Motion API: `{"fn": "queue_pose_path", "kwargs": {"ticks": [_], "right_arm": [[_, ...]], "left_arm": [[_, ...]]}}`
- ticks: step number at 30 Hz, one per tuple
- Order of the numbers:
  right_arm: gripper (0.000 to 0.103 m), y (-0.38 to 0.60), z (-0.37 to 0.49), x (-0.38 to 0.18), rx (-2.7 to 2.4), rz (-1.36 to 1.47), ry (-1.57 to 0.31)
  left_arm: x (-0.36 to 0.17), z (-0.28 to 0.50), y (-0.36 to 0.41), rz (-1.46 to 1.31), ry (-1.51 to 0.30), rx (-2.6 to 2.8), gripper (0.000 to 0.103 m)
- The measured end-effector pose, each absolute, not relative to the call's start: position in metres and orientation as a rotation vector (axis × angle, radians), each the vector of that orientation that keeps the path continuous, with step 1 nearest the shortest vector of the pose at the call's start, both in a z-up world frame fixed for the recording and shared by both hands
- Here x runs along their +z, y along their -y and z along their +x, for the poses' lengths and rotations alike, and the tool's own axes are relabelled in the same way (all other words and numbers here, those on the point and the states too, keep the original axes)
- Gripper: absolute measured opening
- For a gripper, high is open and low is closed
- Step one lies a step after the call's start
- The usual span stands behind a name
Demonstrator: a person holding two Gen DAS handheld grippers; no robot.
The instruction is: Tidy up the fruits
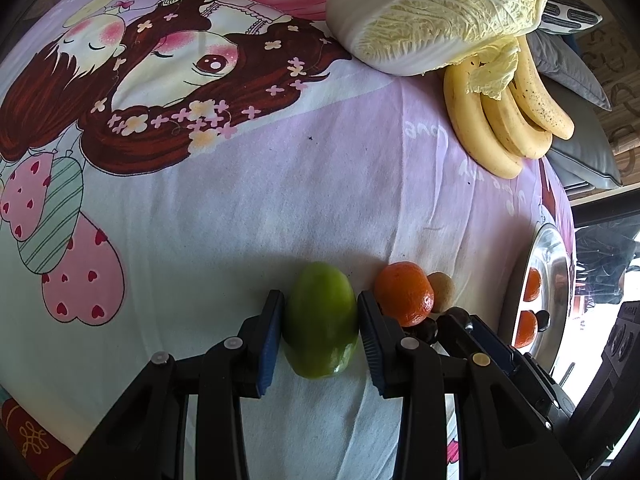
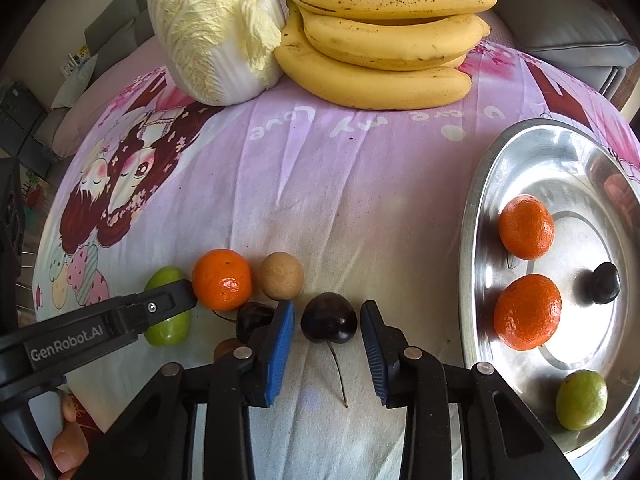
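The left hand-held gripper [image 1: 320, 316] pinches a green fruit [image 1: 321, 322] between its blue pads, the fruit lying on the cartoon-printed cloth [image 1: 240, 200] with its long axis running away from the gripper, toward the far bananas [image 2: 380, 36]. Just to its right sit a tangerine [image 2: 222, 280] and a small tan round fruit [image 2: 281, 276], touching each other. The right hand-held gripper [image 2: 328, 322] stands around a dark cherry [image 2: 329, 318], whose thin stem [image 2: 338, 376] trails back toward the gripper; a sliver of cloth shows on either side of the cherry, so the pads are near it but not pressing. A second cherry [image 2: 253, 320] is half hidden behind the left pad, and something brownish below it is too covered to make out. On the right, a metal plate [image 2: 472, 240], cut off by the picture's edge, holds two tangerines [image 2: 527, 312], a dark cherry-like fruit [image 2: 605, 283] and another green fruit [image 2: 582, 400]. A cabbage [image 2: 216, 28] leans against the bananas at the far side.
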State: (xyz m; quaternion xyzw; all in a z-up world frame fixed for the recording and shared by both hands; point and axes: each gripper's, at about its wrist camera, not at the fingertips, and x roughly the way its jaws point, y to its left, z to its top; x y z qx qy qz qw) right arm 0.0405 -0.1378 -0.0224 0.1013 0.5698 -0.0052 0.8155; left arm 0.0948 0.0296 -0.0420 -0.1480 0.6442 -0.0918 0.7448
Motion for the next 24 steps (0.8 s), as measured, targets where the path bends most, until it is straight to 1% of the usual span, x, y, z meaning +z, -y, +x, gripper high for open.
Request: {"fn": "queue_pose_path", "kwargs": {"ticks": [1,4,24], "right_arm": [[0.036,0.1367,0.0407,-0.0227,-0.014,0.209,-1.216],[0.031,0.1369,0.0413,-0.0242,-0.027,0.199,-1.221],[0.029,0.1421,0.0352,-0.0208,-0.005,0.253,-1.2]], "left_arm": [[-0.0419,0.0945,-0.0288,-0.32,-1.41,-0.2,0.038],[-0.0419,0.094,-0.0286,-0.329,-1.409,-0.198,0.038],[-0.0323,0.0934,-0.0308,-0.328,-1.381,-0.199,0.038]]}}
